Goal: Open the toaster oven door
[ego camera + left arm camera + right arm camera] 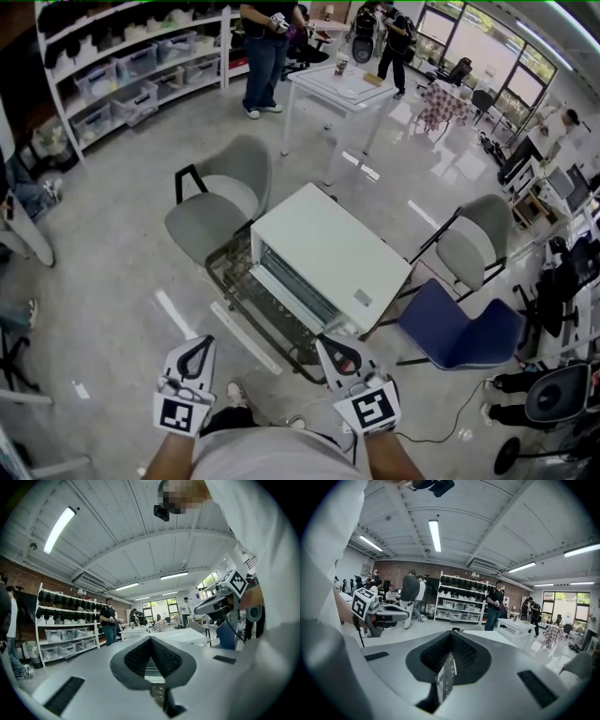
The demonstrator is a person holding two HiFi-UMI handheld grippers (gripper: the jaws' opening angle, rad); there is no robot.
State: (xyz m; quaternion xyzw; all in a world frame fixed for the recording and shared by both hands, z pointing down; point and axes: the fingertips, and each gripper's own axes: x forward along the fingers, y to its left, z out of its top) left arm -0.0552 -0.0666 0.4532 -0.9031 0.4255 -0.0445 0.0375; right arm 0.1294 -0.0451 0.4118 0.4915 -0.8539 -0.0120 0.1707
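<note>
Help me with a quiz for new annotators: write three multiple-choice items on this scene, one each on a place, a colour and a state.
1. In the head view, where is the blue chair relative to the toaster oven?
A. To its right
B. On top of it
C. To its left

2. What colour is the toaster oven's casing?
A. Black
B. White
C. Red

3. How does the oven door stand?
A. Upright and shut
B. Folded down, open
C. Taken off and laid on a chair

Answers:
1 A, the blue seat sits past the oven's right end.
2 B, its top and sides are plain white.
3 B, the glass door lies flat in front and the inside rack shows.
</note>
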